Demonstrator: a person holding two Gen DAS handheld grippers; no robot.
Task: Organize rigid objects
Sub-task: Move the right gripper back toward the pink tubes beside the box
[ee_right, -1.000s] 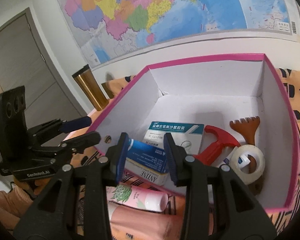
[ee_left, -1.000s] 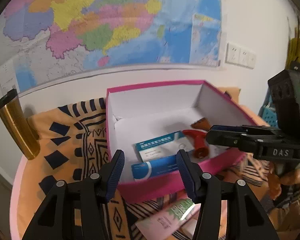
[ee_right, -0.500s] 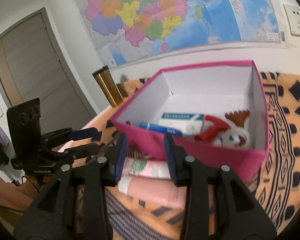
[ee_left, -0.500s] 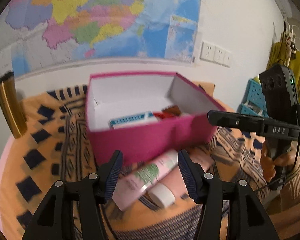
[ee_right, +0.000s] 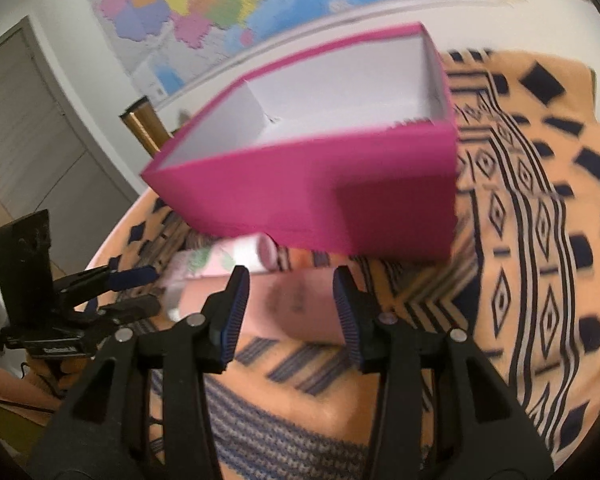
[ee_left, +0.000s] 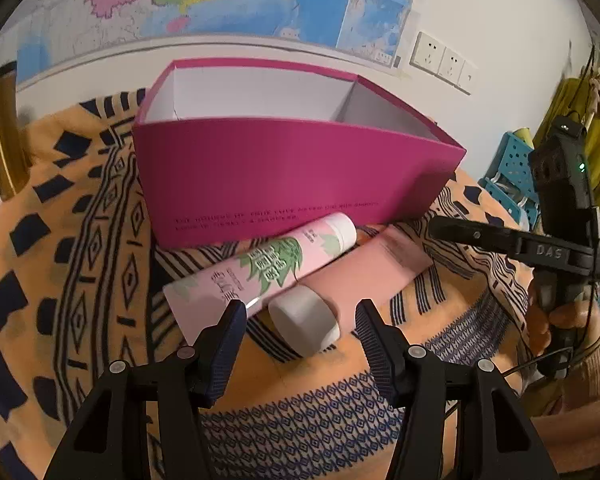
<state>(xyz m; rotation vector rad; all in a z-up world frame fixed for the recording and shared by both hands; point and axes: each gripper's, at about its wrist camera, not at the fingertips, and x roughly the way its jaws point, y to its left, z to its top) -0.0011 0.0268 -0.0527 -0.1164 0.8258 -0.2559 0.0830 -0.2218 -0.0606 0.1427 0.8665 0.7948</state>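
Note:
A pink box (ee_left: 292, 176) with a white inside stands on the patterned cloth; its contents are hidden behind its front wall. In front of it lie a pale pink tube with green leaves (ee_left: 260, 272) and a salmon tube with a white cap (ee_left: 340, 288). My left gripper (ee_left: 300, 332) is open, low over the cloth, its fingers either side of the white cap (ee_left: 304, 320). My right gripper (ee_right: 292, 308) is open just above the salmon tube (ee_right: 296, 304), in front of the box (ee_right: 312, 196). The leafy tube (ee_right: 228, 258) lies behind it.
A gold tumbler (ee_left: 0, 136) stands at the far left by the wall. A wall map and sockets (ee_left: 444, 60) are behind the box. A blue crate (ee_left: 512, 168) sits off the table to the right. The orange and black cloth (ee_right: 540, 240) covers the table.
Both grippers have pulled back from over the box and dropped low in front of it, towards the two tubes. The box contents have gone out of sight.

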